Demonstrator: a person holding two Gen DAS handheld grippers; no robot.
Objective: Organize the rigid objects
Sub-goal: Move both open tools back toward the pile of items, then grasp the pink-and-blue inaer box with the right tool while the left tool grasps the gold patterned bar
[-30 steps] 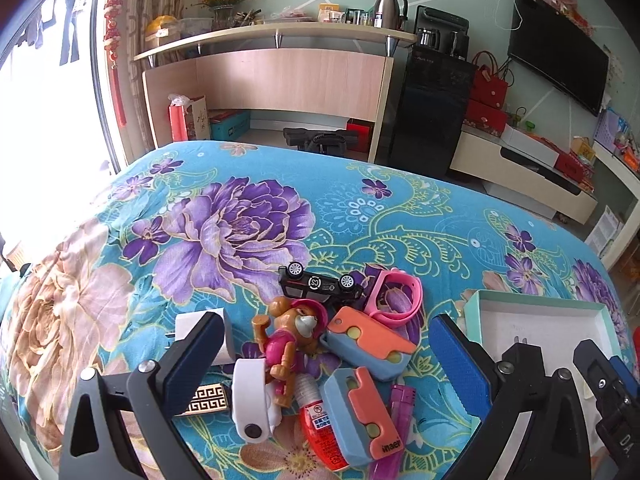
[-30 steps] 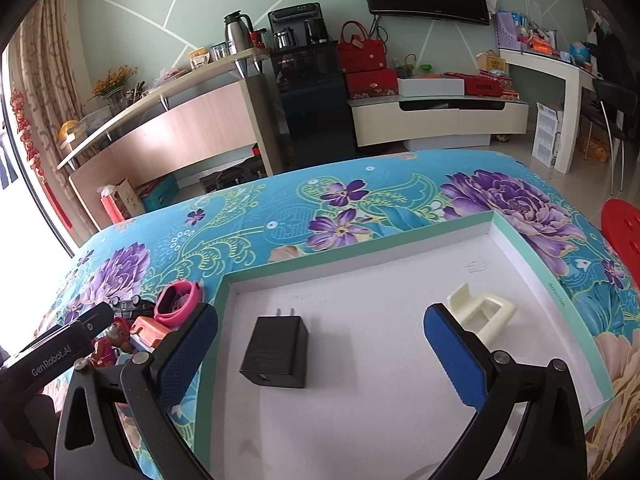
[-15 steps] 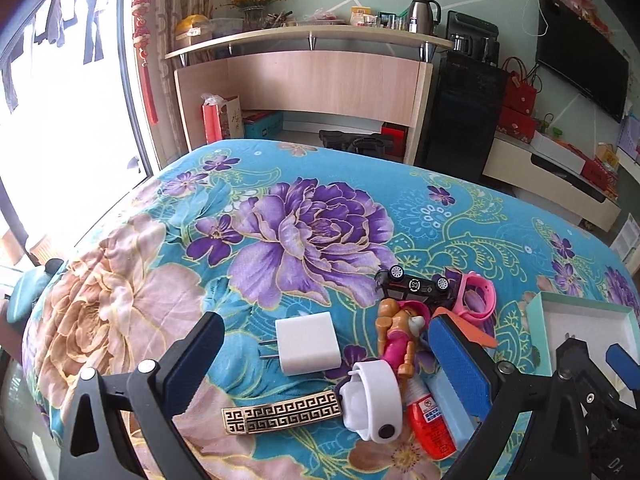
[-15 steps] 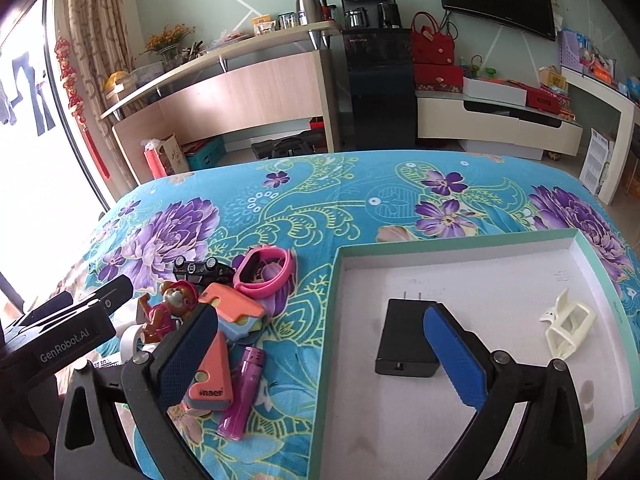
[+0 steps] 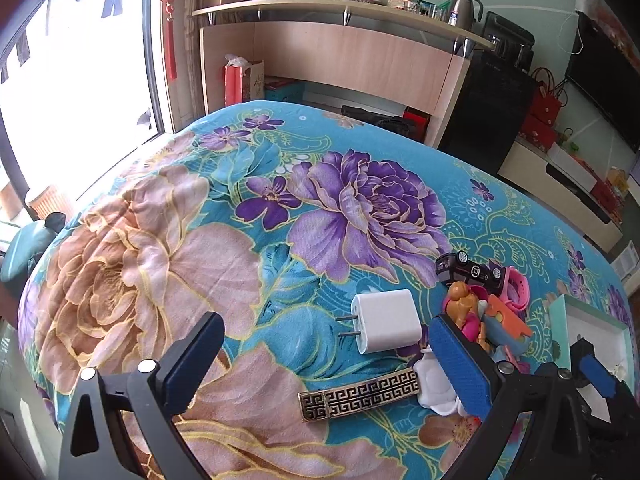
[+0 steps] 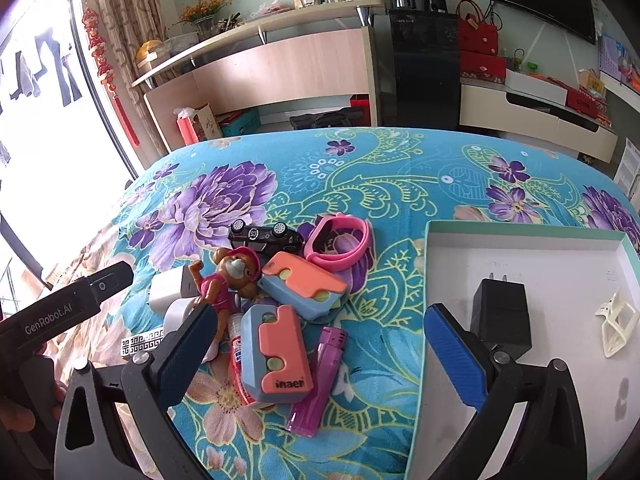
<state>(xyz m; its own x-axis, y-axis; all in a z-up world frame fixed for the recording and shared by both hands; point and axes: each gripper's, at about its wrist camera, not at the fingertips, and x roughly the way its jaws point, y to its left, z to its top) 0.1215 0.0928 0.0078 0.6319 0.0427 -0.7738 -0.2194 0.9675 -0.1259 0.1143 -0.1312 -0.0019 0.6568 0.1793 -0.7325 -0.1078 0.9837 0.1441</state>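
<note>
A pile of small things lies on the floral cloth: a white charger (image 5: pixel 386 320), a gold-patterned bar (image 5: pixel 360 399), a bear figure (image 6: pixel 232 276), a black toy car (image 6: pixel 264 236), a pink band (image 6: pixel 338 242), two orange-blue cases (image 6: pixel 278 354), a purple lighter (image 6: pixel 320 380). A shallow box (image 6: pixel 520 228) on the right holds a black charger (image 6: pixel 500 312) and a white clip (image 6: pixel 618 324). My left gripper (image 5: pixel 324 364) is open, low over the white charger and bar. My right gripper (image 6: pixel 316 352) is open above the cases and lighter.
The table's left edge falls away toward a bright window (image 5: pixel 60 100). A wooden counter (image 6: pixel 280 64), a black cabinet (image 6: pixel 424 72) and a TV stand (image 6: pixel 540 120) stand behind the table. The left gripper's body (image 6: pixel 60 308) sits close to the right one.
Both grippers swung left. The left view now centres on the white charger and bar instead of the pile; the right view moved off the box onto the pile.
</note>
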